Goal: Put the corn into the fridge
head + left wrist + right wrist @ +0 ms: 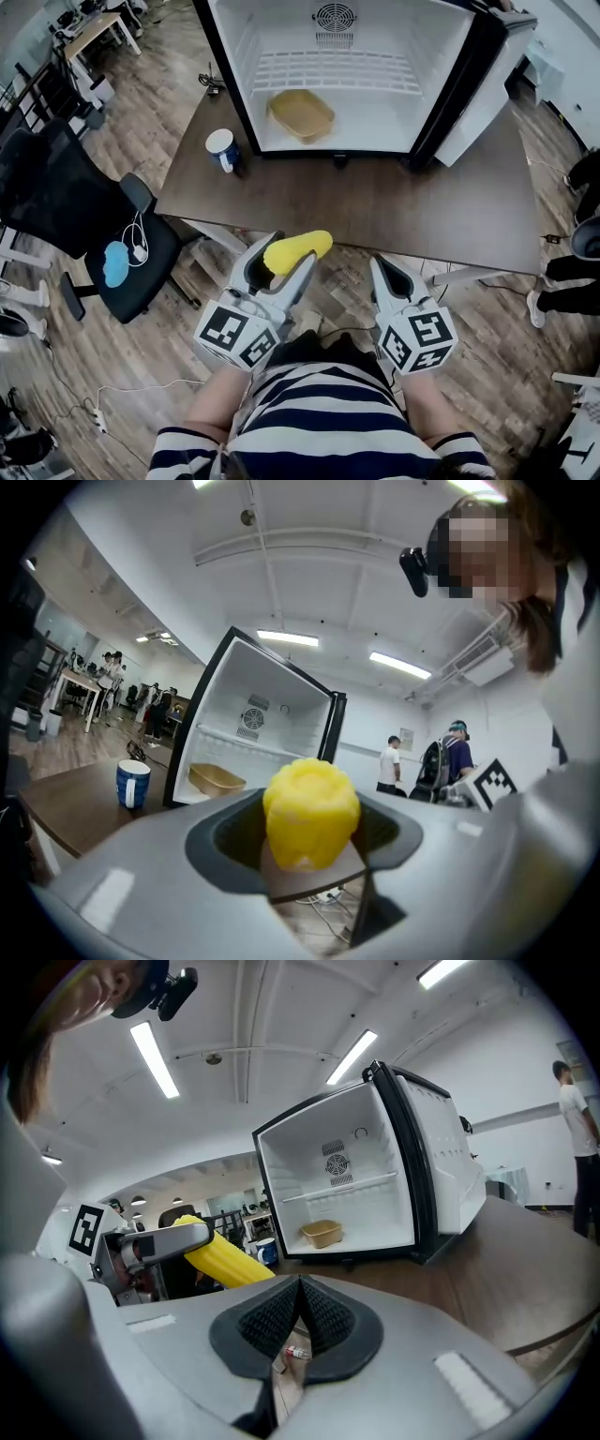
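The corn (pixel 296 250), a plain yellow cob, is clamped near its butt between the left gripper's (pixel 284 265) jaws. It lies roughly level just off the table's (pixel 375 211) near edge, tip toward the fridge (pixel 441 75). The fridge, black-framed and white inside, stands on the table's far side, door wide open.

The left gripper (pixel 282 256) is cased in matt grey plastic, its black pads (pixel 225 844) rubbery against the smooth, waxy corn (pixel 311 810). Ahead of it: matt dark-wood table (pixel 375 204), glossy white fridge (pixel 281 37).
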The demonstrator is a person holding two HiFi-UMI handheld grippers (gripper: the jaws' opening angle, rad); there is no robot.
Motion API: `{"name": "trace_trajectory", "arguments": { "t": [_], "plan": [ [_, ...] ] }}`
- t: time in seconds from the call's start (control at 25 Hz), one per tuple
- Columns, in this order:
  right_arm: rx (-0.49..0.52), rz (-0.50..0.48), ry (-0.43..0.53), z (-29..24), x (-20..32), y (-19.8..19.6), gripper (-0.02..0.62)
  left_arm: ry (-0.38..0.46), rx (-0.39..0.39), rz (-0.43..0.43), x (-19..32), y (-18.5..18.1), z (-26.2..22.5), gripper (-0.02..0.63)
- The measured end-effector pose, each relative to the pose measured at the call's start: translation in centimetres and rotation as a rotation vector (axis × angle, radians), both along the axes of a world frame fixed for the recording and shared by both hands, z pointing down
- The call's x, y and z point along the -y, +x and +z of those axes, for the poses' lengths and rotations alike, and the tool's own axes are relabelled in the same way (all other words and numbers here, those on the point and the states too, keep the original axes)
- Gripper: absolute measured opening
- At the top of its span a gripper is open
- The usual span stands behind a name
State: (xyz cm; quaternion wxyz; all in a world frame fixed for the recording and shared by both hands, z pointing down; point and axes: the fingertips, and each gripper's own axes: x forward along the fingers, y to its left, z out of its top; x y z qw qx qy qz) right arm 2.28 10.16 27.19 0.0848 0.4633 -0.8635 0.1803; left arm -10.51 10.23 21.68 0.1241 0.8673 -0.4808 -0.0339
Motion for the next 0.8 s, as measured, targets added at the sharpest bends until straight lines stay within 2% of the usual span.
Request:
{"name": "trace_trajectory", "arguments": {
  "t": [0.16, 0.4, 0.8],
  "plan": [
    [-0.015, 0.035, -0.014, -0.1, 2.3, -2.2, -0.009, -0.004, -0.011, 0.044, 2.8, -2.2, 0.0, 0.000],
    [-0.020, 0.089, -0.022, 0.3, 4.7, -3.7, -0.009, 0.005, -0.004, 0.108, 6.2, -3.1, 0.3, 0.000],
    [-0.027, 0.106, -0.043, 1.7, 8.3, -2.5, -0.009, 0.039, -0.006, 0.125, 11.3, -0.9, 0.4, 0.000]
  ]
}}
